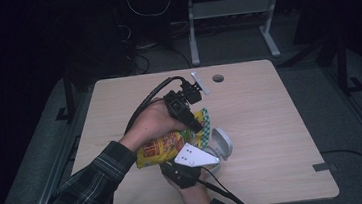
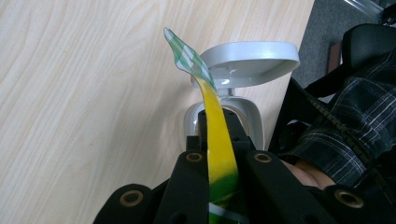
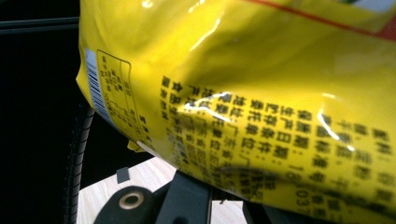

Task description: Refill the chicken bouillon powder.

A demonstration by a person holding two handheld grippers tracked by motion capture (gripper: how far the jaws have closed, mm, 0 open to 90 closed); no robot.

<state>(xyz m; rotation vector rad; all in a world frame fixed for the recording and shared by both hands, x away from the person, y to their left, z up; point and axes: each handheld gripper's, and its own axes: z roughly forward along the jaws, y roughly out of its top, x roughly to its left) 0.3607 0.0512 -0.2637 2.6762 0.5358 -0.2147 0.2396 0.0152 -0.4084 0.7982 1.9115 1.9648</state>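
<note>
A yellow snack bag (image 1: pixel 161 148) hangs over the table between my two grippers. My left gripper (image 1: pixel 197 125) is shut on its flat sealed end, a yellow strip (image 2: pixel 217 140) with a green and white check tip that stands up between the jaws in the left gripper view (image 2: pixel 218 116). From below the bag's near side comes my right gripper (image 1: pixel 177 165), grey plate on top. In the right gripper view its jaws (image 3: pixel 226 189) stand close together at the bag's lower edge. The printed back of the bag (image 3: pixel 257 93) hides their tips.
A small grey bin with its lid open (image 1: pixel 220 143) stands on the wooden table (image 1: pixel 270 113) just right of the bag, and just beyond the left jaws (image 2: pixel 252 58). Black cables trail from both grippers. A cable hole (image 1: pixel 218 78) is at the table's far edge.
</note>
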